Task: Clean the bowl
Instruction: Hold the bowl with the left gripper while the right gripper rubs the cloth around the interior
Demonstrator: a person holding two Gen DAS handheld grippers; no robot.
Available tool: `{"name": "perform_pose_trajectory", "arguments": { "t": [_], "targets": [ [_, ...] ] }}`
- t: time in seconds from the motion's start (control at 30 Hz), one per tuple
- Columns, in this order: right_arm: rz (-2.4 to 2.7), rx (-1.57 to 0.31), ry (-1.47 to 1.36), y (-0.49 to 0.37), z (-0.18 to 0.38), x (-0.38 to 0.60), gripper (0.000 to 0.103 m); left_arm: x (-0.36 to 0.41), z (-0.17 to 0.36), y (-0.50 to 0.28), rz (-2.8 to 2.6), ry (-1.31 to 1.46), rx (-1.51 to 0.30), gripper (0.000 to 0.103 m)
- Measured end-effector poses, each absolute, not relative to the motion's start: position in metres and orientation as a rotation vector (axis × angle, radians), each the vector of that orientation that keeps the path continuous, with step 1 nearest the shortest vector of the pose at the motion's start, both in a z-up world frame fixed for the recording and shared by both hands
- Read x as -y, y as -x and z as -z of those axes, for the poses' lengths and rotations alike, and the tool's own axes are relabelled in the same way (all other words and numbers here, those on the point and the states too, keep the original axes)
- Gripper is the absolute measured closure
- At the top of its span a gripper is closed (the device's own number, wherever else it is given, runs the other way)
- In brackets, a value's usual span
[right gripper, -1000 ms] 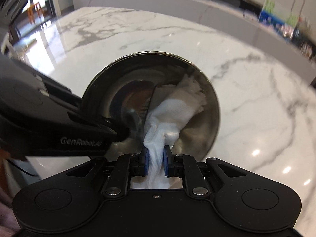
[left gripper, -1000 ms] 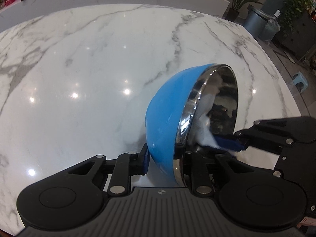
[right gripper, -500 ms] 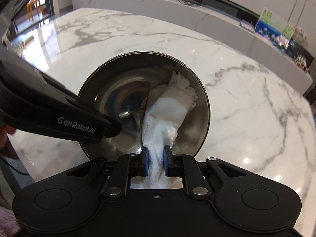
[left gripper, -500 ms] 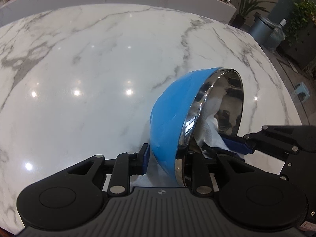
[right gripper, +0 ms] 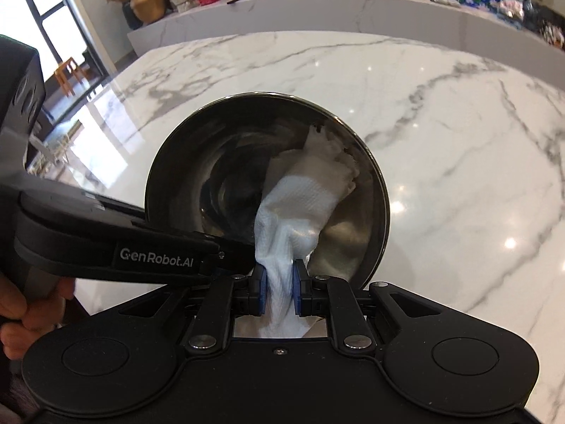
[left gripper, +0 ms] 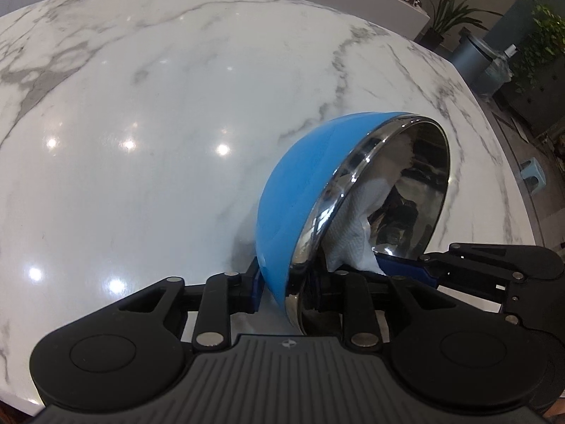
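A bowl (left gripper: 296, 190), blue outside and shiny steel inside, is held tilted on its side above the marble table. My left gripper (left gripper: 286, 288) is shut on the bowl's near rim, one finger outside on the blue wall, the other inside. In the right wrist view the bowl (right gripper: 219, 162) opens toward me. My right gripper (right gripper: 279, 288) is shut on a white paper towel (right gripper: 300, 205), whose free end is pressed against the bowl's inner right wall. The right gripper (left gripper: 406, 268) also shows in the left wrist view, with the towel (left gripper: 356, 236) inside the bowl.
The white marble table (left gripper: 141, 123) spreads wide around the bowl. A marble counter (right gripper: 353, 3) with small items runs along the far side. A bin (left gripper: 476, 60) and plants stand beyond the table's right edge. A hand (right gripper: 21, 311) holds the left gripper's handle.
The bowl has tilted and turned a little, its mouth facing more to the right. The towel has slid over the inner wall toward the right side. Both grips have stayed as they were.
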State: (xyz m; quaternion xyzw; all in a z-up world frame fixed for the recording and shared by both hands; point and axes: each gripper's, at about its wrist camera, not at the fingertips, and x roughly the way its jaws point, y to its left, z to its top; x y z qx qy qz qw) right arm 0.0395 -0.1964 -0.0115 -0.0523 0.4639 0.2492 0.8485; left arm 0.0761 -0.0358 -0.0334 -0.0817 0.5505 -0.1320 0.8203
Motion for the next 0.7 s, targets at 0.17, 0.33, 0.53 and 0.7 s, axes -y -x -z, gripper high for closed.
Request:
{"name": "perform_pose_trajectory", "arguments": {
  "t": [0.17, 0.33, 0.53, 0.7],
  "targets": [
    [-0.483, -0.903, 0.365, -0.028, 0.007, 0.18, 0.091, 0.04, 0.028, -0.075, 0.291, 0.122, -1.162, 0.083],
    [-0.432, -0.811, 0.53, -0.016, 0.005, 0.173, 0.091, 0.043, 0.023, -0.075, 0.278, 0.067, -1.146, 0.084],
    [-0.441, -0.837, 0.479, -0.02, 0.005, 0.18, 0.091, 0.037, 0.024, -0.076, 0.254, 0.105, -1.137, 0.076],
    [-0.47, -0.877, 0.336, -0.025, 0.005, 0.19, 0.091, 0.035, 0.03, -0.076, 0.253, 0.161, -1.158, 0.076]
  ]
}}
